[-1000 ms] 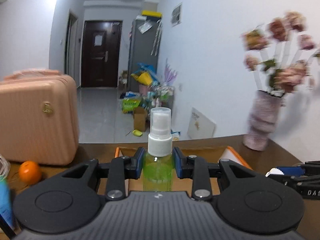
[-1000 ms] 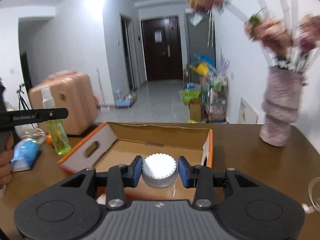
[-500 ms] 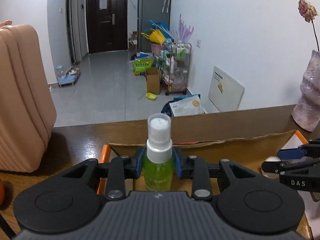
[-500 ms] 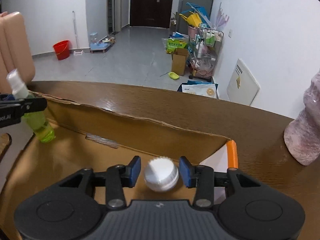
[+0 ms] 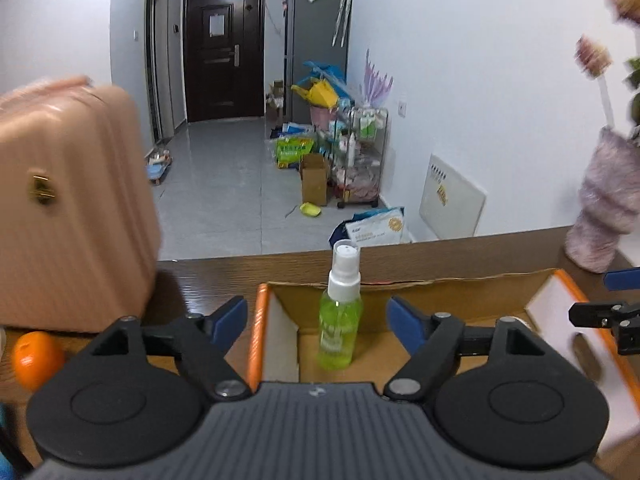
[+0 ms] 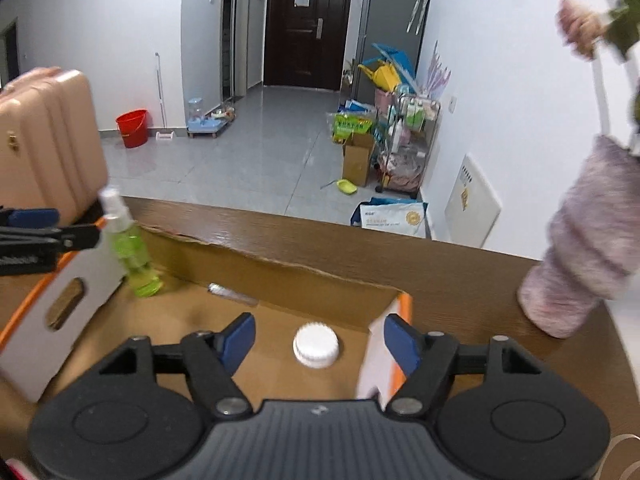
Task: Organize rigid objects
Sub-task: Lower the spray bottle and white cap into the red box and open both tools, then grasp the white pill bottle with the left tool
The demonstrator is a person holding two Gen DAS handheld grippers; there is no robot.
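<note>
A green spray bottle (image 5: 339,320) with a white pump top stands upright in the far left corner of the open cardboard box (image 5: 420,292). My left gripper (image 5: 318,322) is around it with its jaws opening, and the blue pads stand well clear of the bottle's sides. In the right wrist view the same spray bottle (image 6: 130,248) shows at the left. A white ribbed cap (image 6: 316,345) lies on the floor of the box (image 6: 304,276) near its right wall. My right gripper (image 6: 318,344) hovers over it, jaws opening, with the pads apart from the cap.
A pink hard case (image 5: 68,200) stands on the brown table (image 5: 460,252) left of the box, with an orange (image 5: 36,358) in front of it. A mauve vase (image 6: 576,256) with flowers stands right of the box. Beyond the table's far edge is a tiled hallway.
Both grippers came over the box, lowered their objects and opened. The spray bottle now stands free in the box corner and the white cap lies on the box floor.
</note>
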